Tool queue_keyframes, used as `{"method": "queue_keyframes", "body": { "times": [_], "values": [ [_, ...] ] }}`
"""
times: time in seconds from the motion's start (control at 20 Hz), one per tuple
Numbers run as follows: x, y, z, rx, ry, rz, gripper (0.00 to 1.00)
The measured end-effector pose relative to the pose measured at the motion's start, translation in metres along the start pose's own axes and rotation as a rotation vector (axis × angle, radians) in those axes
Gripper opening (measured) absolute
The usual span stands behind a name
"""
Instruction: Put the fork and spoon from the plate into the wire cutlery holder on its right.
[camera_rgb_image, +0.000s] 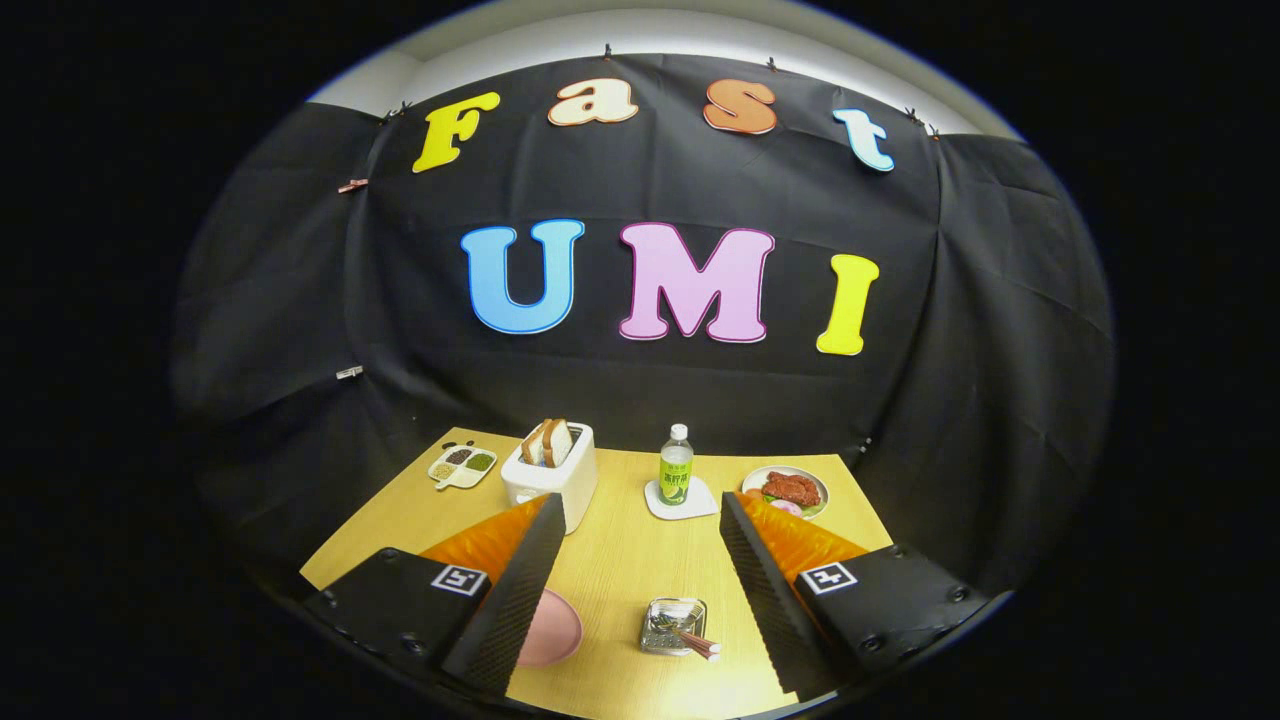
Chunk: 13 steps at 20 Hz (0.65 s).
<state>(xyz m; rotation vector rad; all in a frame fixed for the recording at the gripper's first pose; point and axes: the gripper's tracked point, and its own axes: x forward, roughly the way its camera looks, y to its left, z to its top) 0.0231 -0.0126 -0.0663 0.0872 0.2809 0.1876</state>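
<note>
Held high above the pale wooden table (620, 560) with fingers (505, 590) spread wide and empty, overlooking the round pink plate (555, 630) at near left and square wire cutlery holder (672, 625) to its right, cutlery seemingly already inside.

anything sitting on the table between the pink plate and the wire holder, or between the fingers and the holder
Nothing visible does. Bare table lies between the pink plate and the wire cutlery holder, which already holds utensils. The gripper is open, the holder between its fingers. The left finger hides part of the plate.
</note>
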Motion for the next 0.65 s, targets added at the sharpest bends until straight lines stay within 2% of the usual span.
{"method": "queue_keyframes", "body": {
  "times": [0.65],
  "values": [
    [-0.0033, -0.0019, 0.0053, -0.008, -0.011, -0.006, 0.97]
  ]
}}
